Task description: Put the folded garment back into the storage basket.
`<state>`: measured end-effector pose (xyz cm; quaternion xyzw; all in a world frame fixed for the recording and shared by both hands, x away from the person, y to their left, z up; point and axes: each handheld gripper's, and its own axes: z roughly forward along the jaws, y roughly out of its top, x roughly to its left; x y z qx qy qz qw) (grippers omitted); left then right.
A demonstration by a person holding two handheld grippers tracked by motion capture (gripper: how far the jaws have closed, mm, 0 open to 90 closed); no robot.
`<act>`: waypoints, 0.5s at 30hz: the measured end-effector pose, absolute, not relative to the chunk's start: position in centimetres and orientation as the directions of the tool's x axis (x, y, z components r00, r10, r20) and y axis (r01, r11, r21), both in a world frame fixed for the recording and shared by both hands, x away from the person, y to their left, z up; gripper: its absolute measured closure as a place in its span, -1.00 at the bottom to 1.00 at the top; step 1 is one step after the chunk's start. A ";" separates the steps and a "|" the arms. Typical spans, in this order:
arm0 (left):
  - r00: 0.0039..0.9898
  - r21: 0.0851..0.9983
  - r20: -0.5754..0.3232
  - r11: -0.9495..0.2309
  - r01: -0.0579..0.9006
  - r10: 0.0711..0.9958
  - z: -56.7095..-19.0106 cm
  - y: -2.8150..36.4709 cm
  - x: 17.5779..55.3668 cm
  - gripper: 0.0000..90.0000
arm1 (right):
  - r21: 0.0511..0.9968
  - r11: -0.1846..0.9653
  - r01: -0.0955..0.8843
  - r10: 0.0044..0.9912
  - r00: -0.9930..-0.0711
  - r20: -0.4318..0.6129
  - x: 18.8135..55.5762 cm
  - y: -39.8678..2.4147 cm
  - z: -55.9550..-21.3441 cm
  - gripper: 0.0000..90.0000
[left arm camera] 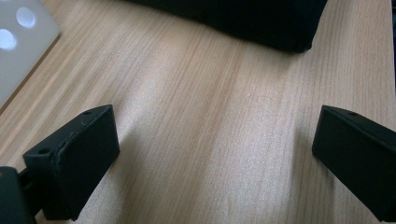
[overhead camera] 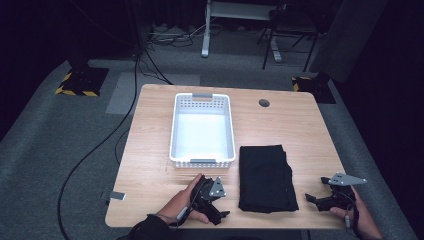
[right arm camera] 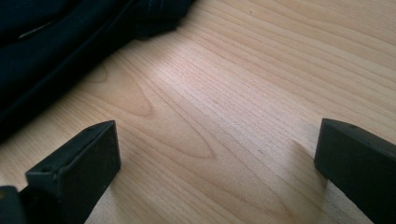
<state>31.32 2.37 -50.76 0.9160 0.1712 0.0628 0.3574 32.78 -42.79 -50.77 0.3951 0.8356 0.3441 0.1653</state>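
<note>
While both pairs of tongs rested low near the front edge of the wooden surface point(overhead camera: 150, 130), a folded black garment point(overhead camera: 266, 177) lay flat between them, its near corners within reach of either hand. The left tongs point(overhead camera: 219, 199) sat just beside the cloth's left edge, with their jaws spread wide over bare wood and nothing between them; in the left gripper view the garment point(left arm camera: 243, 18) showed ahead of the jaws, a corner of the white basket point(left arm camera: 18, 42) off to one side. The right tongs point(overhead camera: 315, 199) stood a little farther from the cloth's right edge, their jaws likewise spread and empty, and in the right gripper view the dark folds point(right arm camera: 56, 42) lay ahead and to the left. The white plastic basket point(overhead camera: 202, 131) stood empty just beyond the left tongs and beside the garment's far left corner, its long side running away from the person, likely placed there to receive the cloth. The flanking position of the two hands suggested a two-sided pick-up of the garment was being prepared, though neither pair of tongs touched it yet. Cables and stand bases lay on the grey floor point(overhead camera: 60, 150) beyond.
</note>
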 end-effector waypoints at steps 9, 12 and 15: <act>0.930 0.678 -0.008 -0.681 0.275 0.368 -50.8 2.3 31.3 -0.99 | 0.706 0.450 0.547 0.775 -0.632 -0.004 32.8 -42.8 -50.8 -0.99; 0.929 0.677 -0.007 -0.681 0.278 0.371 -50.8 2.2 31.3 -0.99 | 0.706 0.449 0.548 0.776 -0.630 -0.004 32.8 -42.8 -50.8 -0.99; 0.925 0.676 -0.009 -0.679 0.286 0.380 -50.8 2.2 31.3 -0.99 | 0.706 0.448 0.549 0.777 -0.629 -0.004 32.8 -42.7 -50.8 -0.99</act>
